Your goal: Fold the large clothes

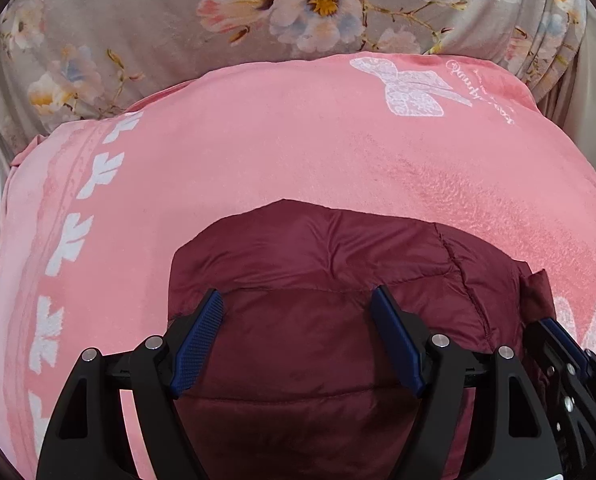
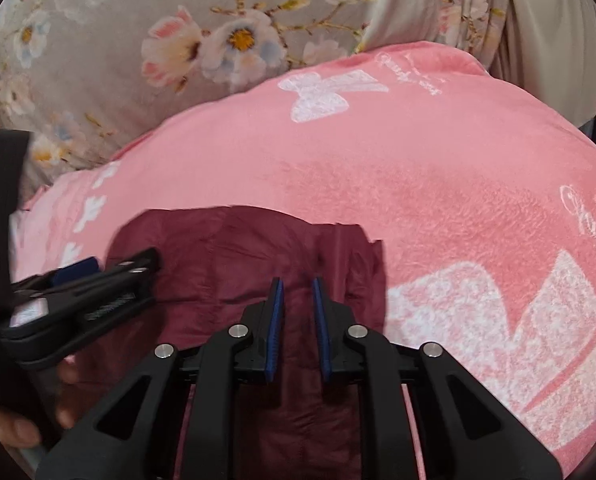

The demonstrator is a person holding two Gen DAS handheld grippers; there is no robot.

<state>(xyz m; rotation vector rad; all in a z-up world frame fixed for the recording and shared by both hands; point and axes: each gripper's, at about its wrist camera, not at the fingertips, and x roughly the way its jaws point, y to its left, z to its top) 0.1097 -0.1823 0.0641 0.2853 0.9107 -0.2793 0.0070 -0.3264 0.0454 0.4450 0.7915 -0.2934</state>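
My left gripper [image 1: 298,344] gapes empty over the jacket [image 1: 317,280]; right gripper [image 2: 298,328] jaws narrowly parted, gripping nothing — puffy folds at 12 o'clock may spring open.

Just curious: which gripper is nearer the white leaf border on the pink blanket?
Left. The left gripper is over the jacket's edge beside the leaf border; the right gripper is over the jacket's far side.

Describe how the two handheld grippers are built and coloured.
Both match. The left gripper and the right gripper have matte black plastic frames with triangular cut-outs, jointed linkage arms pinned by round silver bolts, and two flat fingers faced with dark blue textured pads. From the right wrist camera, the left gripper's black body carries a black strap. No cables or sleeves are visible.
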